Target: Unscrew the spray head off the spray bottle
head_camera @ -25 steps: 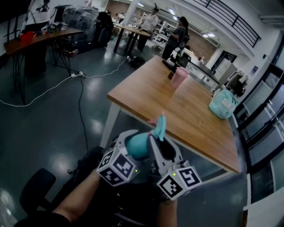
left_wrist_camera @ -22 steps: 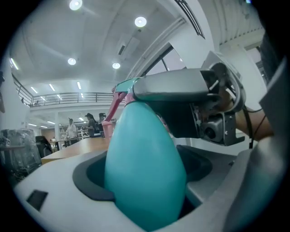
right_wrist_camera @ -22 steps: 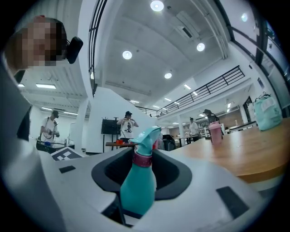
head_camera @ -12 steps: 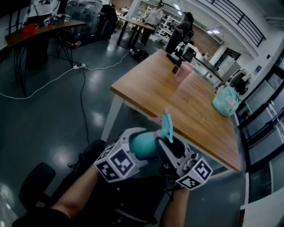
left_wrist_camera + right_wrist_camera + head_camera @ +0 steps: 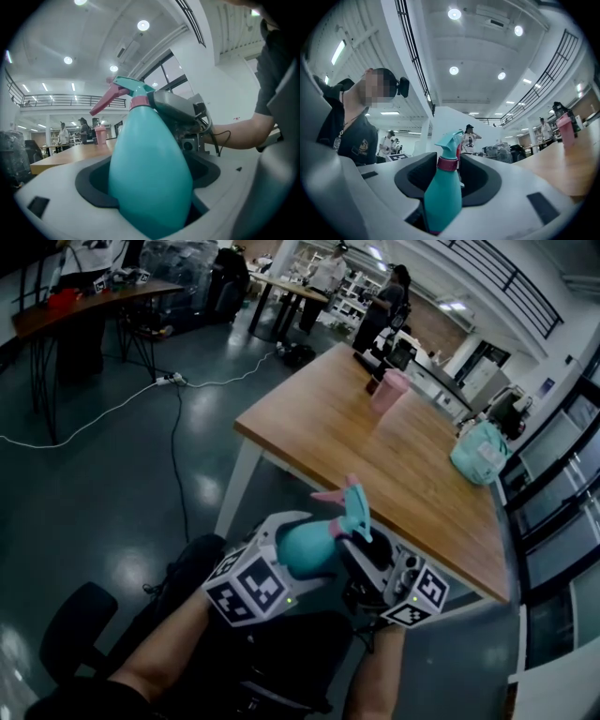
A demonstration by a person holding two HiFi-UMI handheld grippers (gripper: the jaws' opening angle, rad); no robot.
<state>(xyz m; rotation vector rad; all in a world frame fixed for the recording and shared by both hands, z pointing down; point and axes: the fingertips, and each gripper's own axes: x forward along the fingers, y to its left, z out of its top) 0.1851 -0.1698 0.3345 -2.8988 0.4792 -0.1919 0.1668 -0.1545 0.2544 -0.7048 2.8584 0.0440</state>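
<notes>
A teal spray bottle [image 5: 302, 551] is held upright in front of the person, near the table's edge. My left gripper [image 5: 281, 545] is shut on its fat body [image 5: 150, 173], which fills the gap between the jaws. The teal spray head [image 5: 354, 510] with its pink trigger [image 5: 105, 102] stands above a pink collar [image 5: 448, 164]. My right gripper [image 5: 364, 545] comes in level from the right and is shut on the spray head at the collar. In the left gripper view the right gripper's grey finger [image 5: 174, 108] lies against the collar.
A wooden table [image 5: 375, 456] stretches ahead, with a pink cup [image 5: 386, 390] and a teal bag [image 5: 478, 456] on it. A cable [image 5: 173, 427] runs over the dark floor on the left. A black chair base [image 5: 70, 638] is at lower left. People stand at desks far back.
My right gripper has swung round the bottle, its marker cube moving right and up. The spray head has turned with it. The left gripper and bottle body have kept still.
</notes>
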